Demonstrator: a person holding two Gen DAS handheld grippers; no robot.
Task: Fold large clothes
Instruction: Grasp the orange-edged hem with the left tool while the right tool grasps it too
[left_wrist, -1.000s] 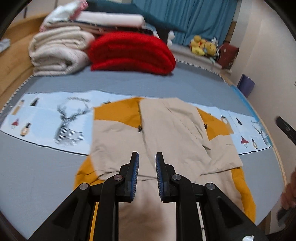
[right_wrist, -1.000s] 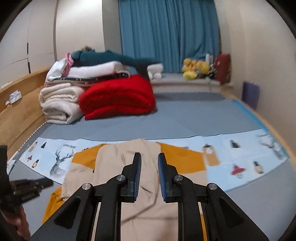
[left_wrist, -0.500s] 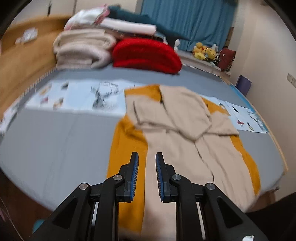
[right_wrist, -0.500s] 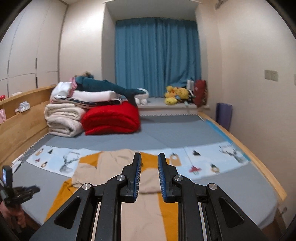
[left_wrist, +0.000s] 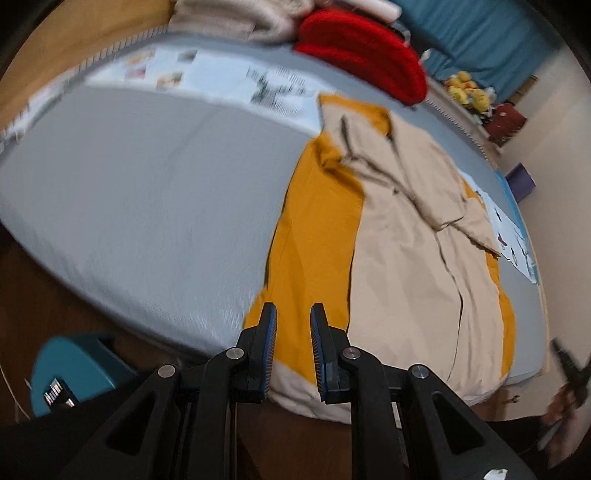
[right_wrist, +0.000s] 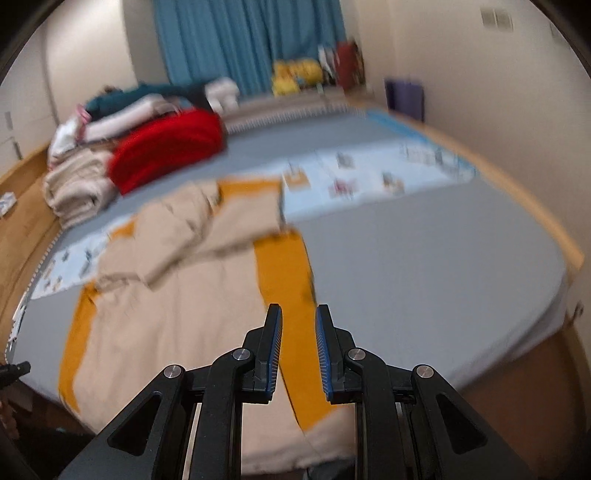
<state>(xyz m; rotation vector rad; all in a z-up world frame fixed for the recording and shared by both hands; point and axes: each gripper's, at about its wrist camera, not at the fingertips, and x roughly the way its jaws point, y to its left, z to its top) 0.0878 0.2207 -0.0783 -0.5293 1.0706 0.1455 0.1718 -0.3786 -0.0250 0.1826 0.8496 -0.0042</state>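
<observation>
Garment (left_wrist: 399, 258) lies flat on bed (left_wrist: 147, 192), hem at near edge; left gripper (left_wrist: 292, 345) and right gripper (right_wrist: 298, 349), both slightly spread and empty, hover over hem corners, likely to pinch them for the fold

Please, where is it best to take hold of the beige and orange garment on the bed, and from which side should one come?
Probably the two near corners of the garment, at the hem hanging over the foot edge of the bed. Come from the foot side, one tool per corner: left tool at the left orange strip, right tool at the right orange strip. The hem is loose there.
</observation>
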